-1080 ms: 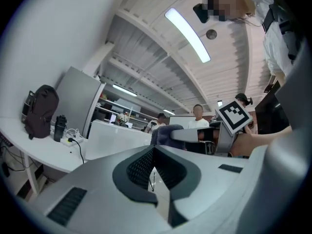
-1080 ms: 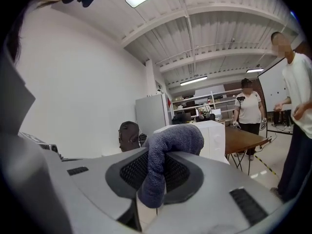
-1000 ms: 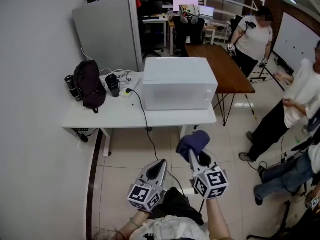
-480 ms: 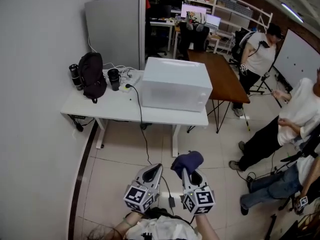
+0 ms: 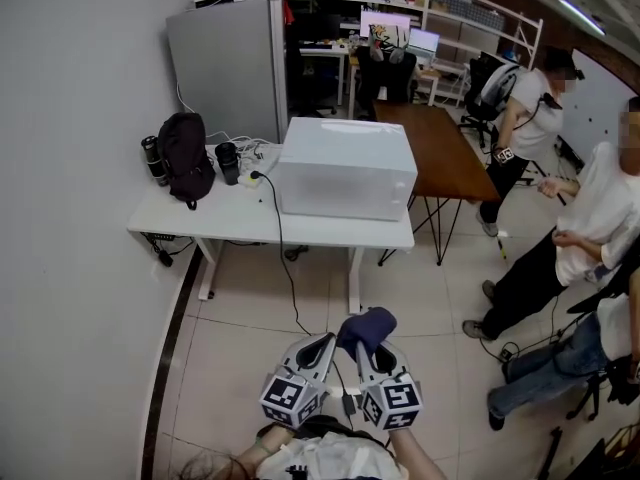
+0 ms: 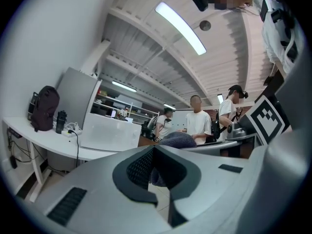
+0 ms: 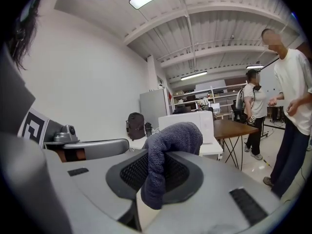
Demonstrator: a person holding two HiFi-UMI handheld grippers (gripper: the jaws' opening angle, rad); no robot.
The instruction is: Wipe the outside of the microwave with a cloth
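The white microwave (image 5: pixel 345 168) stands on a white table (image 5: pixel 230 230), well ahead of both grippers, and also shows in the left gripper view (image 6: pixel 109 135) and the right gripper view (image 7: pixel 190 123). My right gripper (image 5: pixel 370 350) is low over the tiled floor, shut on a dark blue cloth (image 5: pixel 366 328). The cloth (image 7: pixel 168 150) bulges up between and over the right gripper's jaws. My left gripper (image 5: pixel 322 348) sits close beside it on the left, jaws together with nothing between them. The cloth (image 6: pixel 178 140) peeks over the left gripper's tips.
On the table left of the microwave are a black backpack (image 5: pixel 187 171), a dark bottle (image 5: pixel 152 158), a black mug (image 5: pixel 228 160) and a power strip with a hanging cable (image 5: pixel 283 258). A brown table (image 5: pixel 440 153) stands behind. Several people (image 5: pixel 560 238) stand at the right. A wall runs along the left.
Both grippers have drawn closer together, the right one shifting left with the cloth. The view has pulled back from the table. The person at the back right has walked.
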